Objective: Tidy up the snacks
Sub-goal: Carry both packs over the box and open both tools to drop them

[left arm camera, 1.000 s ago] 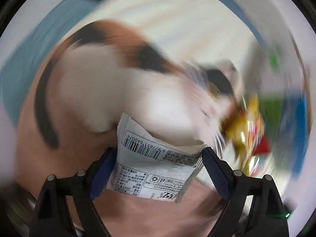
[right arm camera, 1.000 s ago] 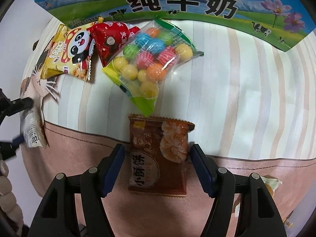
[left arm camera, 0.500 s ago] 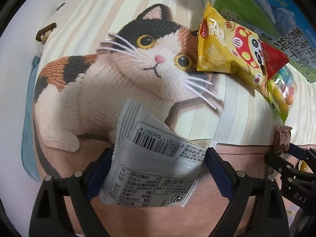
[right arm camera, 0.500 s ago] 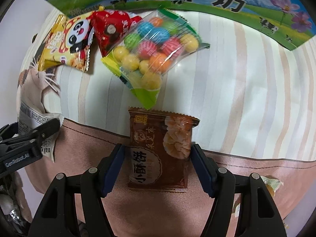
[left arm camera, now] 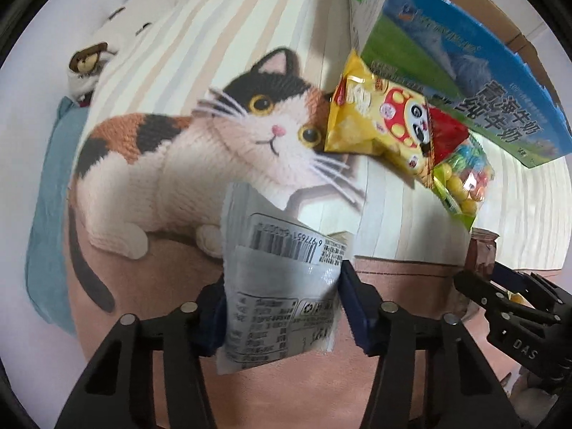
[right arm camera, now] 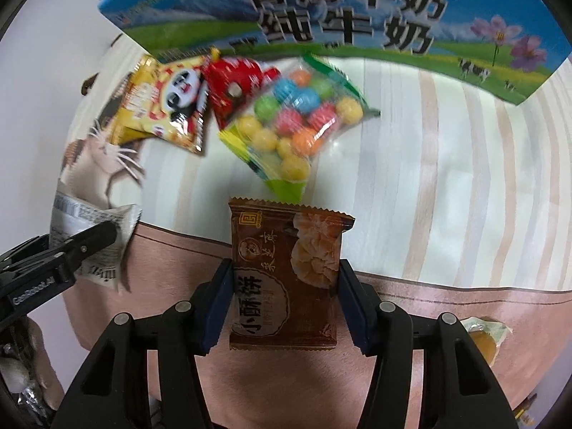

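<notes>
Home: cat-print blanket [left arm camera: 186, 164], bear-print bedding [left arm camera: 107, 53].

Left hand-held gripper [left arm camera: 282, 307], jaws just closed, clamped on grey packet [left arm camera: 279, 286] over cat-print cloth [left arm camera: 178, 150], yellow bag [left arm camera: 379, 125] beside milk carton [left arm camera: 475, 68].

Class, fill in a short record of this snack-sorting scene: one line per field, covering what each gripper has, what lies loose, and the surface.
left gripper: jaws just closed in, pads on a silver-white packet with a barcode
right gripper: jaws just closed in, pads on a brown biscuit packet
loose snacks: yellow panda packet, red packet, bag of coloured balls, clustered and overlapping
behind them: blue-green milk carton box
surface: striped cloth with a cat picture
near right edge: small orange sweet, apart
</notes>
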### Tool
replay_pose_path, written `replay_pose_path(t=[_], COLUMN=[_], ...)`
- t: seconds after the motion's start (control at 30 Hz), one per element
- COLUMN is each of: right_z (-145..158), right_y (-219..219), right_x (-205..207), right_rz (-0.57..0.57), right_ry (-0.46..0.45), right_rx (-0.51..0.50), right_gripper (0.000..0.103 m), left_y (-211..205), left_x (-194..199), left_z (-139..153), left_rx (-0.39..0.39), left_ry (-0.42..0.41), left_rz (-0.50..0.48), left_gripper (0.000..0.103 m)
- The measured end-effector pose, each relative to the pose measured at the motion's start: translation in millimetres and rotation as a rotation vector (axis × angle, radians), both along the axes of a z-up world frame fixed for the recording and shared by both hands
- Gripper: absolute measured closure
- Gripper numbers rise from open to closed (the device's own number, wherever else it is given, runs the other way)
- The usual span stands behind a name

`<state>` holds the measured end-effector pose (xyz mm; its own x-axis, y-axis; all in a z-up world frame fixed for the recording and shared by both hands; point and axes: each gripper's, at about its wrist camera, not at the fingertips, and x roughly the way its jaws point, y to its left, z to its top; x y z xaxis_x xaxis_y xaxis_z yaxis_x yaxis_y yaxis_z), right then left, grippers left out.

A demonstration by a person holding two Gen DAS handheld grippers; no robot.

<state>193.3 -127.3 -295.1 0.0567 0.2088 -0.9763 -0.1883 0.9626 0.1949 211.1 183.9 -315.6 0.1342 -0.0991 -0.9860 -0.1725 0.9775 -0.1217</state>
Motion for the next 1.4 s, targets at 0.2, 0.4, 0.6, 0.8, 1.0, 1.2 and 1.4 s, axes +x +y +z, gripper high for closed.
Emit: replay_pose_path(t=[0.2, 0.4, 0.6, 0.8, 1.0, 1.2, 1.4], right_z=[23.0, 36.2, 36.6, 60.2, 97.1, 140.4, 182.4], right_y=[-9.6, -25.8, -65.0, -103.4, -120.5, -133.4, -136.9], right_x=[7.5, 17.2, 21.8, 17.3, 25.4, 43.2, 76.5], right_rz=[-0.013, -0.029, -0.083, -0.124, -0.141, -0.157, -0.169], right_ry=[-0.030, -0.057, -0.050, -0.087, -0.151, -0.230, -0.309], right_rx=[0.057, 0.069, 0.083, 0.124, 0.170, 0.228, 0.263], right_gripper=[0.044, 0.044, 0.044, 0.044, 0.044, 0.044, 0.044], left_y=[-9.9, -44.9, -80.8, -107.7, -123.7, -121.9, -126.1], left_x=[11.2, 22.2, 23.6, 32.5, 39.3, 59.4, 99.6], left_z=[14.3, 4.5, 17.3, 54.6, 110.3, 171.5, 212.2], left_rx=[-0.009, -0.008, -0.017, -0.039, -0.101, -0.164, -0.203], left_ry=[-0.027, -0.014, -0.041, -0.105, -0.205, -0.301, -0.364], left_rz=[-0.043, -0.111, -0.149, -0.194, -0.218, -0.245, -0.244], left_gripper=[0.060, 0.064, 0.080, 0.084, 0.084, 0.084, 0.084])
